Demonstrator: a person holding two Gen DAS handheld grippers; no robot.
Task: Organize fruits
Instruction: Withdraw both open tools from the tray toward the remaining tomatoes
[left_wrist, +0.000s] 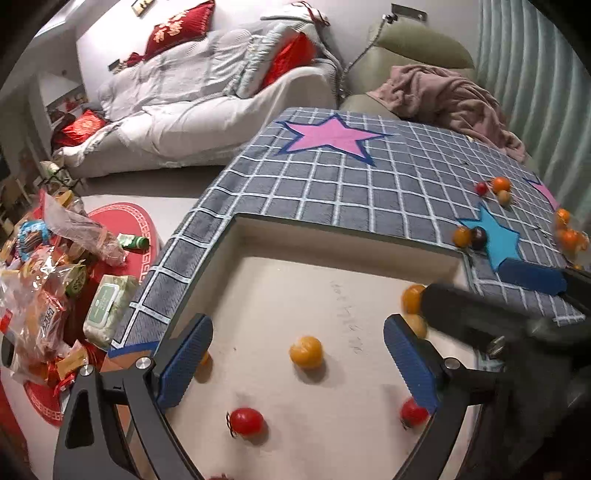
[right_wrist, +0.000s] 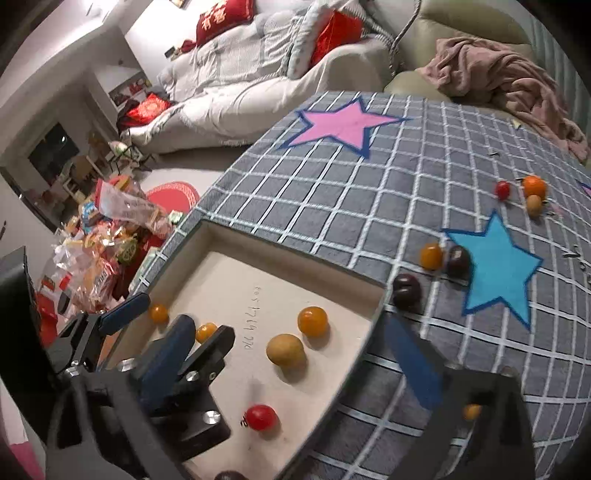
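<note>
1. Partly done: the shallow cream rectangular tray (right_wrist: 258, 295) holds several small round fruits, among them an orange one (left_wrist: 306, 352) and a red cherry tomato (right_wrist: 260, 417).
2. Left to gather: loose fruits on the grey checked star-patterned cloth (right_wrist: 369, 206), including a dark plum (right_wrist: 406, 291) just beside the tray's corner.
3. The left gripper (left_wrist: 297, 360) hovers spread wide over the tray, empty; the right gripper (right_wrist: 295, 347) is likewise released.
4. Only the right wrist view shows that plum; only the left shows a wet-wipes pack (left_wrist: 109, 308).

Several fruits (right_wrist: 313, 321) inside the tray (right_wrist: 291, 260) on the cloth (right_wrist: 369, 206), others loose (right_wrist: 431, 256) to its right.
</note>
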